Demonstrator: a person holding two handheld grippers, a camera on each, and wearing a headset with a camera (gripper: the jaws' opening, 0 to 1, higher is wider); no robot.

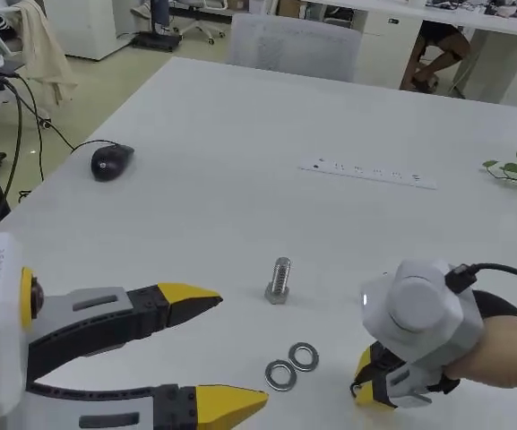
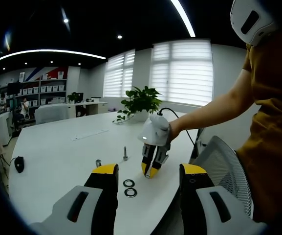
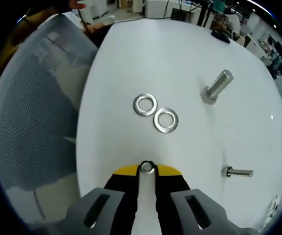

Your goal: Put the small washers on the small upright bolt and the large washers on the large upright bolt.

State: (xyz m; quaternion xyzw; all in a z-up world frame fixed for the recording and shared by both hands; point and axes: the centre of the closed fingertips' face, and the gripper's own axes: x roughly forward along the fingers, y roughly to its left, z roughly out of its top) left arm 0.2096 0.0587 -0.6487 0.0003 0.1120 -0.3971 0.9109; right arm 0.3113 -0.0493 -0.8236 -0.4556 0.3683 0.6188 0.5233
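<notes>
We count two larger silver flat washers (image 1: 304, 356) side by side on the white table (image 1: 240, 161), near one large upright steel bolt (image 1: 278, 280). One small thin steel bolt (image 3: 238, 172) stands well apart from it. The right gripper (image 3: 147, 173) has narrow jaws pinching one small silver washer (image 3: 147, 167), half covered by the tips. The left gripper (image 1: 236, 348) has wide jaws holding nothing, its body cut off at the frame edge.

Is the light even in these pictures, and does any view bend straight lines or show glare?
Head view: even light, faint shadow at the large bolt. Left gripper view: windows glare, ceiling lights curve. Right gripper view: table edge bows; washers are sharp.
</notes>
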